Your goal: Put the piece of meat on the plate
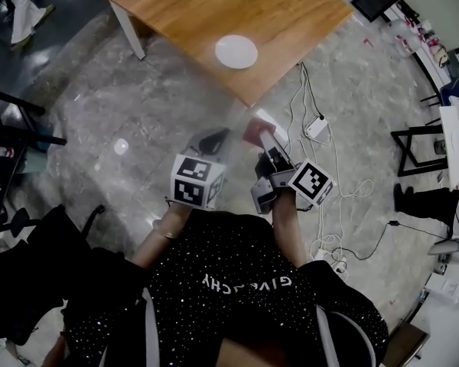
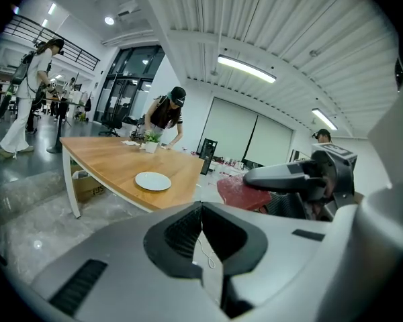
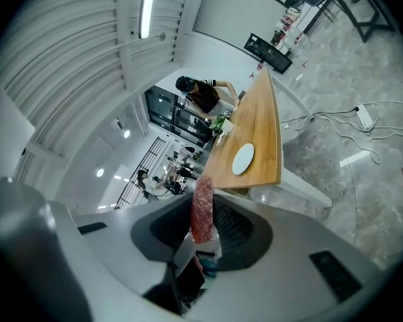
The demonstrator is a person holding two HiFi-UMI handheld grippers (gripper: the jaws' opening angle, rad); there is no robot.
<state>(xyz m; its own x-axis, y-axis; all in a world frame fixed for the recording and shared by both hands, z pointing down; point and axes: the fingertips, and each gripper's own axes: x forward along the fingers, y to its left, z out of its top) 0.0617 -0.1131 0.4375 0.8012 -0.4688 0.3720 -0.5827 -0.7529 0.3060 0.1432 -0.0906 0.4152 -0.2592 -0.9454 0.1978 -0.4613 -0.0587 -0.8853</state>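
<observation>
While the right gripper (image 3: 203,203) pinches the piece of meat (image 3: 202,215) edge-on between its jaws, the red slab hangs over the floor (image 1: 122,113), short of the table's (image 1: 214,6) near corner. Plate (image 1: 236,51): white, close to the table's near edge, towards that corner. Left gripper (image 2: 201,205): jaws pressed together, empty, just beside the right.

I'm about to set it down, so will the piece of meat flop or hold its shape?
It probably holds its shape: the piece of meat juts from the right gripper without sagging. It is likely light, since a pinch on one end carries it.
</observation>
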